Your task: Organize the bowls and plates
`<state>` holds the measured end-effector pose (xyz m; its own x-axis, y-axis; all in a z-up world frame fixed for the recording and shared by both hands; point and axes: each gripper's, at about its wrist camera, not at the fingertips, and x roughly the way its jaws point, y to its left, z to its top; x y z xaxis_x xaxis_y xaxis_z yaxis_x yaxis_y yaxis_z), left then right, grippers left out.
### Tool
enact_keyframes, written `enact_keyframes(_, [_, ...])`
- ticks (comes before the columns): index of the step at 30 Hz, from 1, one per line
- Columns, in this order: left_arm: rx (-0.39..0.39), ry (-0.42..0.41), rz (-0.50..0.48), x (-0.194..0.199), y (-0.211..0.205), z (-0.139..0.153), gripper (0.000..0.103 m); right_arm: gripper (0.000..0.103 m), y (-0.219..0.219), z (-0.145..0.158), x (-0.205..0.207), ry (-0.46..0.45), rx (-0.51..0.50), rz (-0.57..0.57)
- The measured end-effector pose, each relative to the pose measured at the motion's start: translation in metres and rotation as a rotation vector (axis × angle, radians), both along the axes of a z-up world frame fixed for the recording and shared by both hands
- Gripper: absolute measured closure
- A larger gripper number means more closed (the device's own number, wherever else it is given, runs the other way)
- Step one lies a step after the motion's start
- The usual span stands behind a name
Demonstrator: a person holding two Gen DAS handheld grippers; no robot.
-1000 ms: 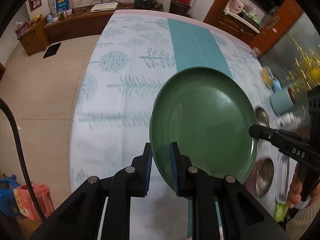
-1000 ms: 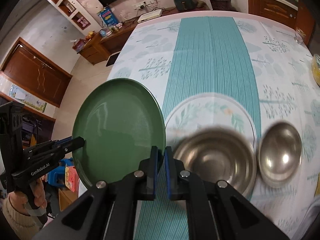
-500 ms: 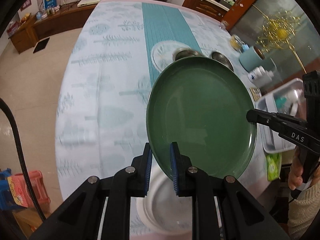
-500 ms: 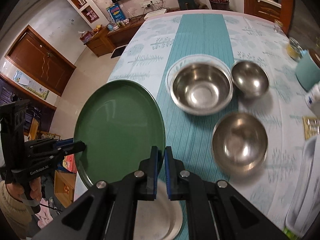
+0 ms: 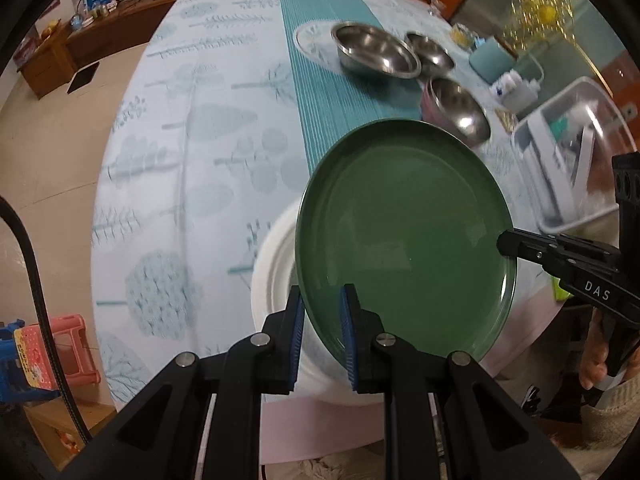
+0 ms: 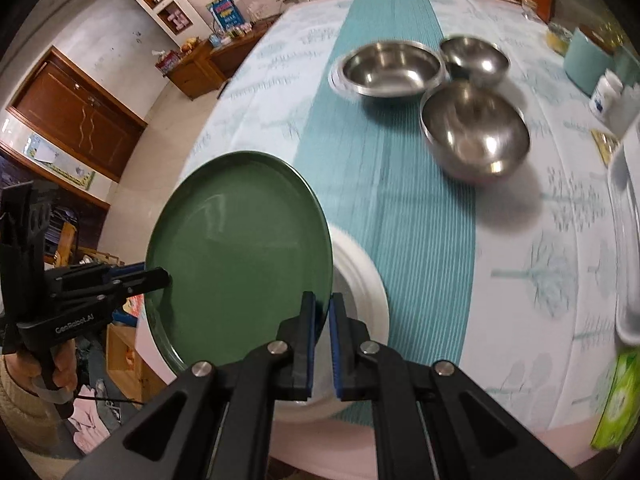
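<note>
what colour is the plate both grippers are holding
Dark green plate, clearest in the left wrist view.

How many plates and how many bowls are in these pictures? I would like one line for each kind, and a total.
Plates: 3 (round green plate, plain white plate, leaf-patterned white plate under the widest bowl)
Steel bowls: 3 (wide, small, deep)
Total: 6

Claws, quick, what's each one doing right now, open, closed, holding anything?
Left claw: closed on the near rim of the green plate.
Right claw: closed on the opposite rim of the same green plate.
</note>
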<state>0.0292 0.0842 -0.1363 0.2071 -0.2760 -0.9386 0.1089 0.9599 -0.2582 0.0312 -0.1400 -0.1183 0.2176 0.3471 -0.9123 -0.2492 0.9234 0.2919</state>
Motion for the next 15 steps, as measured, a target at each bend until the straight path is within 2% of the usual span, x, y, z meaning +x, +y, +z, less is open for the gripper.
enact_keyframes(8, [0.028,0.024,0.005,-0.019,-0.013,-0.034,0.087,0.097,-0.008,-0.038,-0.023,0.054,-0.024,-0.035])
enact_keyframes(15, [0.065,0.048,0.007,-0.024,-0.016,-0.057,0.087,0.097,0.003,-0.056,-0.028,0.057,-0.08,-0.006])
